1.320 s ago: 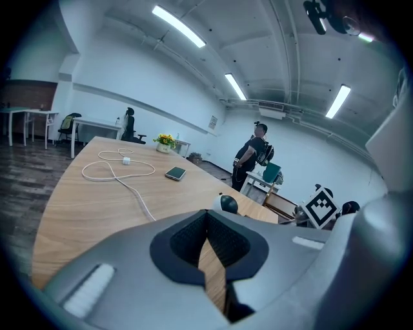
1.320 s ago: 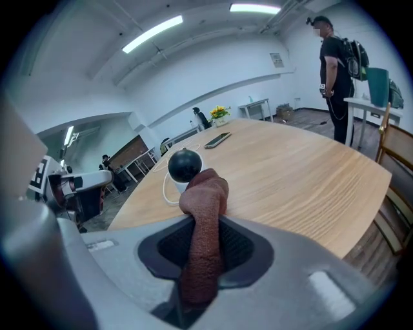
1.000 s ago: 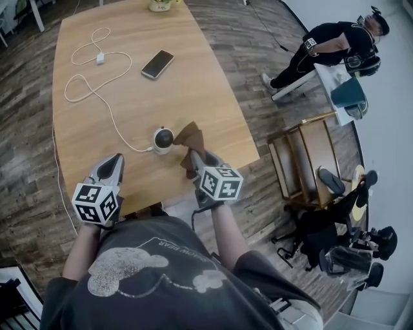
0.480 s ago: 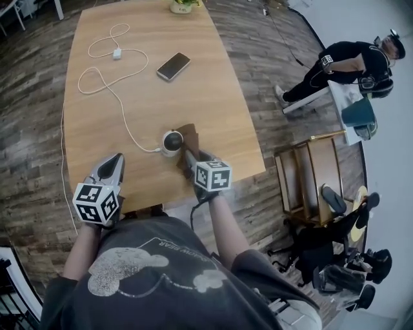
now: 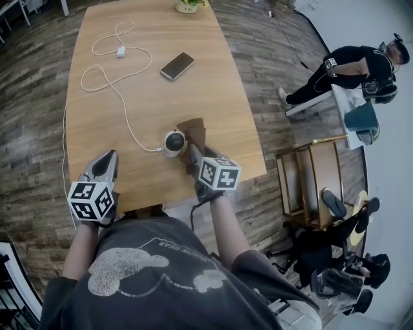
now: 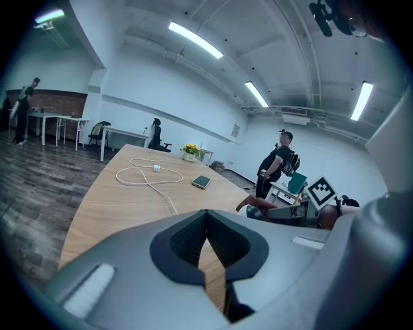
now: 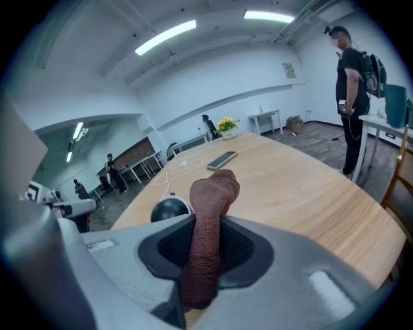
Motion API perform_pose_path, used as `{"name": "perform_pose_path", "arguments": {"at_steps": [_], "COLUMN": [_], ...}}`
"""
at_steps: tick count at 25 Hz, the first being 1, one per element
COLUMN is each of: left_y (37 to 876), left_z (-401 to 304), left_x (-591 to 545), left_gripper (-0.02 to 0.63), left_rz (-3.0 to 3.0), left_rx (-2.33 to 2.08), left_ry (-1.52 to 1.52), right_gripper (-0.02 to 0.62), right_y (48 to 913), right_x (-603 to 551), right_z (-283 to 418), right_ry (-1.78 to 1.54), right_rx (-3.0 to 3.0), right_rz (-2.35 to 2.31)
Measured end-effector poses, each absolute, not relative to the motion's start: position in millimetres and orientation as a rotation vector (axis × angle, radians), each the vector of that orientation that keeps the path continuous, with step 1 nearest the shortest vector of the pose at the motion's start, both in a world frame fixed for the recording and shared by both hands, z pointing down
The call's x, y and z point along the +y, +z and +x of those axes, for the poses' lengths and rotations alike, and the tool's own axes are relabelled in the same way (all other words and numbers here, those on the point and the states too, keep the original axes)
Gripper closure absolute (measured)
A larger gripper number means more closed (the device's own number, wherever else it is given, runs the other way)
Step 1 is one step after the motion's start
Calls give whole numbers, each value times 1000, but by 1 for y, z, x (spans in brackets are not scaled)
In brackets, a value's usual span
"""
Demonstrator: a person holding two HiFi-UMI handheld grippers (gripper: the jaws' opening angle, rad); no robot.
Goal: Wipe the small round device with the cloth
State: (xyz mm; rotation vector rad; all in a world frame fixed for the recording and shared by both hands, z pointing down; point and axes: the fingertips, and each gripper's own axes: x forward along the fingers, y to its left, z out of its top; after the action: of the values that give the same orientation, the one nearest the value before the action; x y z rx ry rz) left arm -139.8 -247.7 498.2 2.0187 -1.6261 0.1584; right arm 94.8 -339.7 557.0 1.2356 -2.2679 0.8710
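The small round device point(image 5: 173, 141) is white with a dark dome and sits near the front edge of the wooden table point(image 5: 213, 97); it also shows as the device point(image 7: 170, 209) in the right gripper view. A brown cloth point(image 5: 193, 134) is pinched in my right gripper point(image 5: 192, 153), which is shut on it just right of the device. The cloth point(image 7: 208, 225) stands up between the jaws. My left gripper point(image 5: 105, 165) hovers at the table's front left, shut and empty, away from the device; its jaws meet in the left gripper view point(image 6: 208, 243).
A white cable point(image 5: 110, 87) runs from the device across the table to a small adapter point(image 5: 120, 51). A phone point(image 5: 177, 66) lies mid-table and a flower pot point(image 5: 191, 5) stands at the far end. A person point(image 5: 352, 64) stands to the right beside a wooden rack point(image 5: 316, 180).
My right gripper has carried the cloth forward and closer to the device's right side. The left gripper has shifted slightly left and nearer to me.
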Motion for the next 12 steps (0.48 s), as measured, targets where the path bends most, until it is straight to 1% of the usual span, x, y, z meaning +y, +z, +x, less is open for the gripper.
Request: {"name": "perform_pose_path", "arguments": {"at_steps": [6, 12], "left_y": [499, 497], "left_z": [-136, -136], "left_x": [-248, -249], "left_gripper": [588, 588], "left_rz": [2036, 2056], "left_rx": [-1601, -1578], "left_ry": [149, 135], "right_gripper": [518, 518], "right_y": [474, 450], "right_x": [-357, -374], "right_z": [77, 57], "right_ry": [762, 662], "right_rx": [-2448, -2501], "right_rz": [1318, 1279]}}
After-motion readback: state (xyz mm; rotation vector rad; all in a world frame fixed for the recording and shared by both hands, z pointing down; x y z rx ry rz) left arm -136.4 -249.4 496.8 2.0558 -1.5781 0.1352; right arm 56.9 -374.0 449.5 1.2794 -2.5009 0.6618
